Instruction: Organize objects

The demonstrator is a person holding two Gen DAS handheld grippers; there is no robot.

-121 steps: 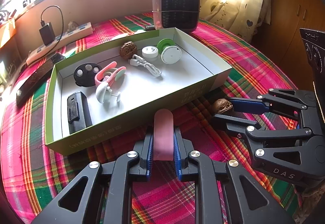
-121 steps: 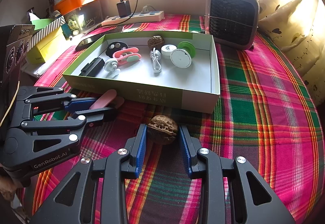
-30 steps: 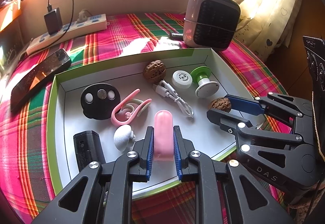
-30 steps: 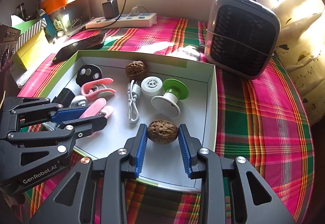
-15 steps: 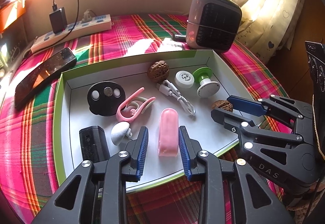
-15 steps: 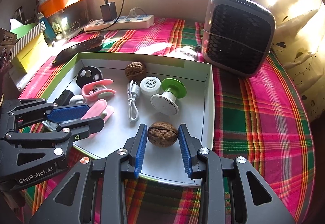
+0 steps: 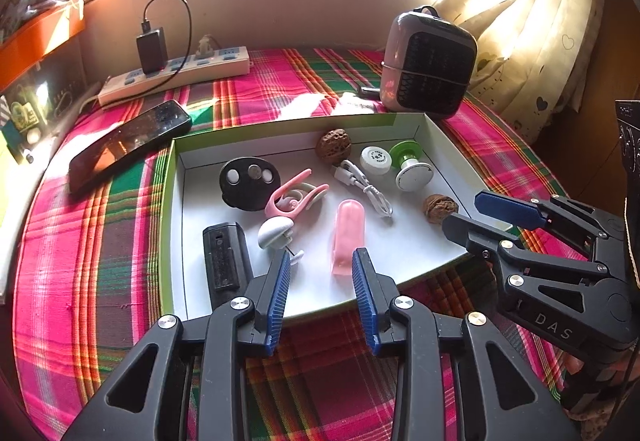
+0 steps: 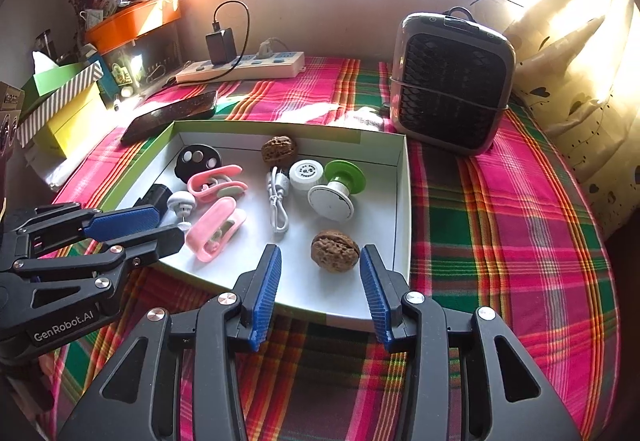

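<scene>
The left gripper point(image 7: 320, 273) stood open and empty, its jaws having just widened; the pink case point(image 7: 347, 237) lay lengthwise ahead, untouched. The right gripper point(image 8: 320, 273), likewise opened and empty, flanked the nearer walnut point(image 8: 335, 250) in the box point(image 8: 402, 217).

A plaid cloth point(image 8: 500, 201) of pink, green and dark red stripes lies under a box point(image 8: 402, 201), white inside with a lime-green rim. In it: two brown walnuts point(image 8: 334, 251), a pale pink case point(image 7: 347, 237), a pink clip point(image 8: 218, 179), a white cable point(image 8: 278, 201), a green-and-white roller point(image 8: 338, 187). Both claws are black with blue pads point(image 8: 264, 293).
</scene>
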